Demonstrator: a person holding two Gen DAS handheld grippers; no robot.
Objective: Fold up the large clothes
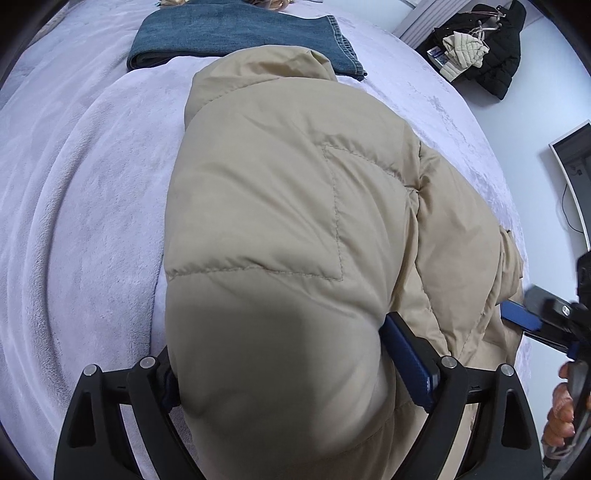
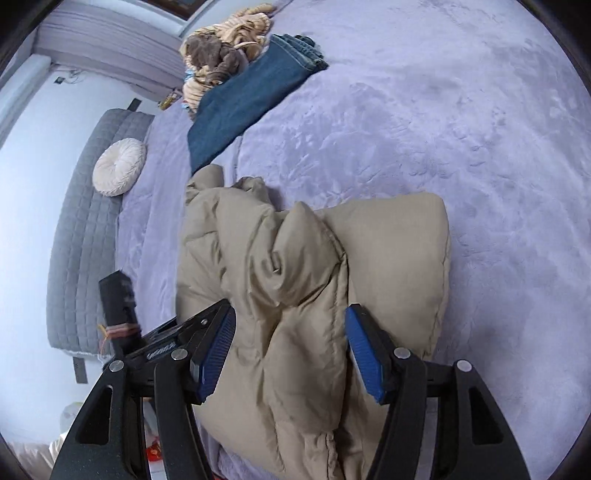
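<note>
Jeans beyond beige jacket; round cushion aside.

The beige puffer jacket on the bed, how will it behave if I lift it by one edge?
The beige puffer jacket looks puffy and quilted, so probably light for its bulk. Its soft creases suggest it would droop and unfold. The smooth shell may slip.

Left gripper: pitched steeply down, jaws spread wide, straddling a fat puffed fold; only the blue right-hand pad shows, the other is buried behind fabric, so contact is unclear. Right gripper: also angled down, jaws apart, blue pads flanking a ridge without pinching it. Bare fingers wrap its handle.
</note>
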